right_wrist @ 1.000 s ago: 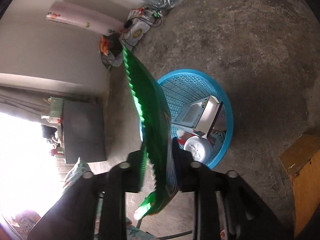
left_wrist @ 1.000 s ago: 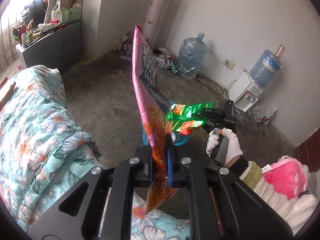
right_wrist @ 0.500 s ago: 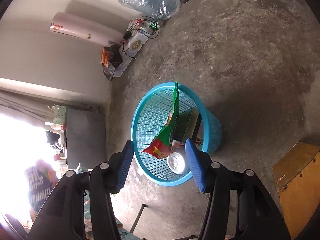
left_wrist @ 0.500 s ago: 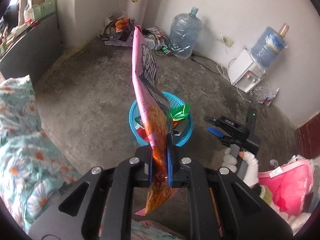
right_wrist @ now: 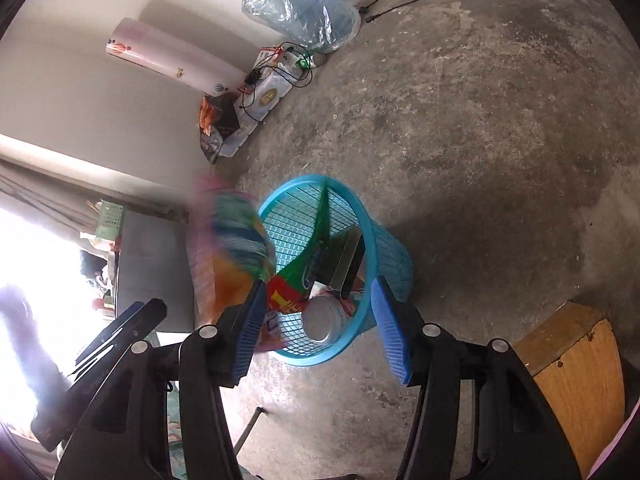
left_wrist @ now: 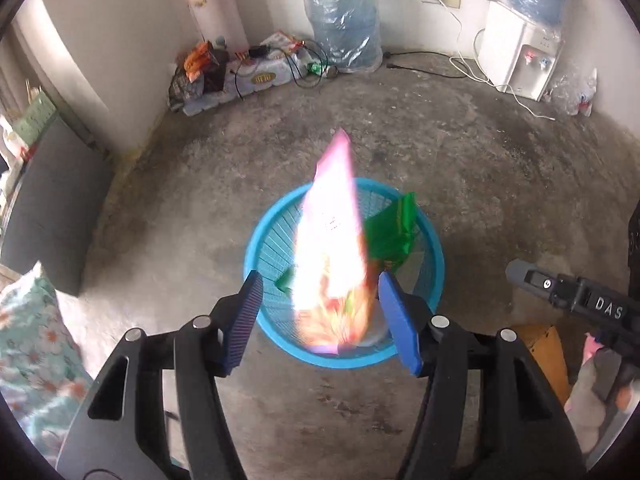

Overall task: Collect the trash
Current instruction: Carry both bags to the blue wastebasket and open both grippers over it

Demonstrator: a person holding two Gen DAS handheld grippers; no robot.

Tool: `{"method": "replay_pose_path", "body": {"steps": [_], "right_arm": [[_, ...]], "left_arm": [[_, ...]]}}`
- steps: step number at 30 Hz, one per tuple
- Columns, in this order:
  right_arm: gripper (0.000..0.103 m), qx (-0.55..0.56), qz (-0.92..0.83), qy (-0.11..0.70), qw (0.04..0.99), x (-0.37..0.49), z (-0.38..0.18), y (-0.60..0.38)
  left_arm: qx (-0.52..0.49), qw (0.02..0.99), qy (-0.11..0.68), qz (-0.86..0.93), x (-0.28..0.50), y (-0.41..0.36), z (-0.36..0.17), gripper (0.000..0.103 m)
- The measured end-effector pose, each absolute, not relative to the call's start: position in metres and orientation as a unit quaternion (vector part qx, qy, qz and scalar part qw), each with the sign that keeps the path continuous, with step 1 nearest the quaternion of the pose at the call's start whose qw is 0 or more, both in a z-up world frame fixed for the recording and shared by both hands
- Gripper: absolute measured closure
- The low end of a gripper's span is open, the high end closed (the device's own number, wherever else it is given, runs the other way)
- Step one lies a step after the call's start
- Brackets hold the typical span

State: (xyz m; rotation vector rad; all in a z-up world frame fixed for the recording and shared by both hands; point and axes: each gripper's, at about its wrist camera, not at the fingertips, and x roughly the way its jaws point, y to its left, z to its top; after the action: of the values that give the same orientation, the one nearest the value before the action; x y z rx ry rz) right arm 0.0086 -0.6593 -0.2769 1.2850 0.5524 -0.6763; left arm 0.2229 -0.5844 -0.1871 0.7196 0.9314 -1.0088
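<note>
The jaws of my left gripper (left_wrist: 319, 278) are opening above the blue mesh basket (left_wrist: 251, 248). A pink and orange snack bag (left_wrist: 332, 248) hangs blurred between the pads, touched by neither. It also shows as a smear at the basket's left edge (right_wrist: 228, 248). A green snack bag (left_wrist: 390, 232) lies inside the basket (right_wrist: 394, 264), standing on edge (right_wrist: 324, 224) beside a small box (right_wrist: 348, 256) and a can (right_wrist: 320, 320). My right gripper (right_wrist: 319, 286) stands open over the basket's near rim with nothing between its fingers.
Bare concrete floor surrounds the basket. A large water bottle (left_wrist: 344, 20), a white dispenser (left_wrist: 516, 60) and cabled clutter (left_wrist: 240, 72) line the far wall. A wooden box (right_wrist: 572, 372) sits right of the basket, flowered bedding (left_wrist: 36, 340) and a dark cabinet (left_wrist: 52, 200) to the left.
The right gripper opened and the green bag dropped into the basket. The left gripper swung down over the basket and spread its jaws, letting go of the pink bag.
</note>
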Motion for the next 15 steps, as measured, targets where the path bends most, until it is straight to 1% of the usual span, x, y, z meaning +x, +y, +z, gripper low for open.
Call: {"method": "replay_pose_path", "body": {"steps": [4, 7, 10, 12, 13, 15], "right_arm": [[0.05, 0.592, -0.304, 0.251, 0.703, 0.006, -0.286, -0.659], [0.05, 0.592, -0.301, 0.251, 0.704, 0.007, -0.286, -0.658], [0.05, 0.581, -0.295, 0.25, 0.716, 0.011, -0.276, -0.654], [0.05, 0.569, -0.291, 0.248, 0.728, 0.015, -0.265, -0.651], [0.05, 0.561, -0.289, 0.246, 0.736, 0.016, -0.258, -0.649], [0.05, 0.546, -0.283, 0.243, 0.75, 0.02, -0.242, -0.644]], "left_arm": [[0.262, 0.706, 0.466, -0.466, 0.238, -0.572, -0.182, 0.046], [0.221, 0.703, 0.476, -0.48, 0.246, -0.555, -0.16, 0.046], [0.198, 0.708, 0.46, -0.498, 0.248, -0.528, -0.123, 0.046], [0.179, 0.713, 0.445, -0.512, 0.248, -0.497, -0.092, 0.045], [0.17, 0.716, 0.438, -0.516, 0.247, -0.481, -0.077, 0.044], [0.151, 0.728, 0.42, -0.521, 0.243, -0.442, -0.048, 0.037]]}}
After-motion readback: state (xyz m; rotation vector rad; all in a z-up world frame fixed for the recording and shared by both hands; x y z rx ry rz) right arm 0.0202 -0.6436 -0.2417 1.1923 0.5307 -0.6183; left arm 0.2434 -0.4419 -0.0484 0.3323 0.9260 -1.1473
